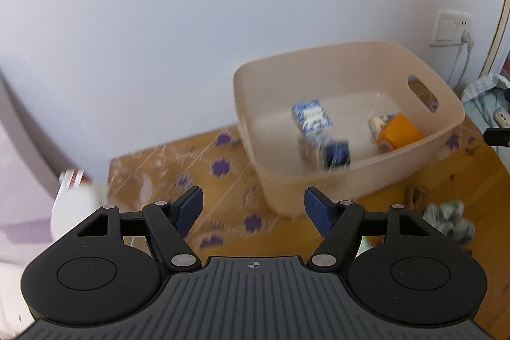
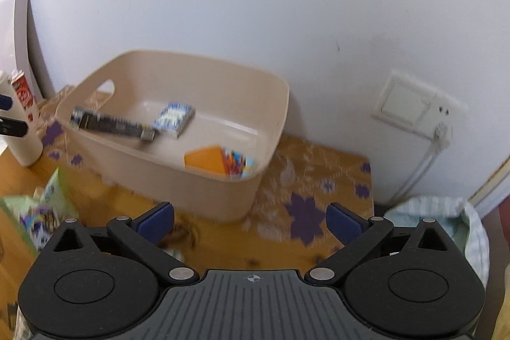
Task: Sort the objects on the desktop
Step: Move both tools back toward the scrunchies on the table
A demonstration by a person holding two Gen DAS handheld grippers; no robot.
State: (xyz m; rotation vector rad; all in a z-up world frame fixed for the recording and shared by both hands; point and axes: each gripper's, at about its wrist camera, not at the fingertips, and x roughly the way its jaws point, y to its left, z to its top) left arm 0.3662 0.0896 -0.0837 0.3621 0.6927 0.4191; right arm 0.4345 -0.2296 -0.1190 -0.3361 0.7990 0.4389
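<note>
A beige plastic bin [image 1: 414, 161] [image 2: 220, 190] stands on a flowered mat against the wall. In it lie a blue-and-white box [image 1: 310, 115] [image 2: 173, 117], an orange box [image 1: 400, 129] [image 2: 204, 160] and a dark, blurred long pack [image 1: 333, 153] [image 2: 111, 123], which leans near the bin's left wall in the right wrist view. My left gripper [image 1: 253, 199] is open and empty, in front of the bin's near left corner. Before the bin's near wall, my right gripper [image 2: 250, 212] is wide open with nothing between its fingers.
A white bottle [image 1: 75, 206] [image 2: 22, 117] stands left of the bin. A crumpled wrapper [image 1: 449, 219] and green packets [image 2: 47, 203] lie on the wooden table. A wall socket [image 2: 411, 104] with a cable and a pale cloth [image 2: 446, 212] are at the right.
</note>
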